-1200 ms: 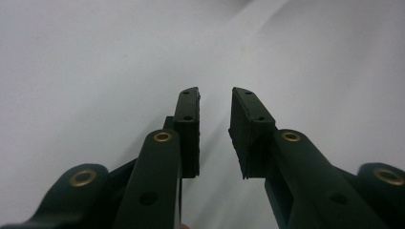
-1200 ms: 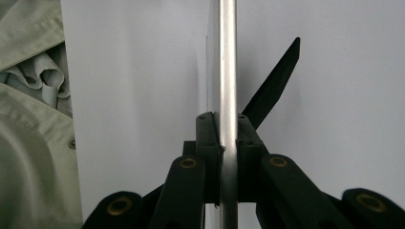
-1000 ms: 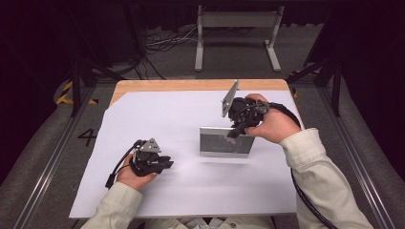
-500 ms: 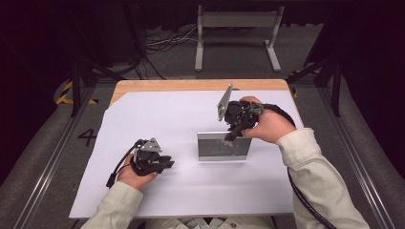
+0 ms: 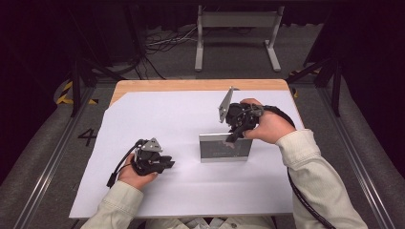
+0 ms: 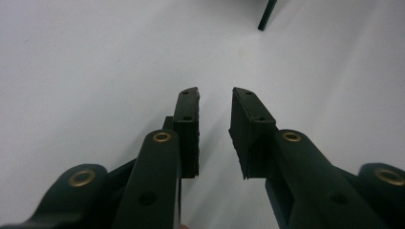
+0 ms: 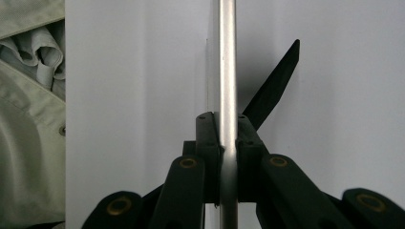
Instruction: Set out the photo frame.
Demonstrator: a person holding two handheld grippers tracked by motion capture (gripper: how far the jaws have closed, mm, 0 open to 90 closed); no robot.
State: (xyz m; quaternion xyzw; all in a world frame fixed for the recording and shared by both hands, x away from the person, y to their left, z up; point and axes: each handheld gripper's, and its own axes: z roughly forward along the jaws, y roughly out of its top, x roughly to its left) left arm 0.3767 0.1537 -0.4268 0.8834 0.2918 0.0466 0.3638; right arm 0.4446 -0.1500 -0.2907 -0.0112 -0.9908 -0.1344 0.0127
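Two grippers work over a white sheet (image 5: 191, 119) that covers the table, and the landmark throughout is the metal plate (image 5: 224, 148) standing on its long edge near the sheet's middle. In the high view the right gripper (image 5: 235, 136) reaches down onto the plate's top edge from behind it, the hand (image 5: 267, 126) wrapped around the tool, while the left gripper (image 5: 165, 164) rests on the sheet well to the left of the plate and slightly nearer the person, touching nothing. In the left gripper view the left gripper (image 6: 215, 107) has its jaws parted by a moderate gap with bare white sheet between them, so it holds nothing. In the right gripper view the right gripper (image 7: 224, 124) is clamped on the plate (image 7: 227, 57), whose thin bright edge runs straight up between the pads; a dark pointed shape (image 7: 274, 83) shows just right of the plate, and I cannot tell what it is. The grip looks narrow and sits on smooth metal, so the likely failure is the plate pivoting or slipping in the jaws if it is lifted or tilted quickly, or toppling flat if released while it stands unsupported on its edge.
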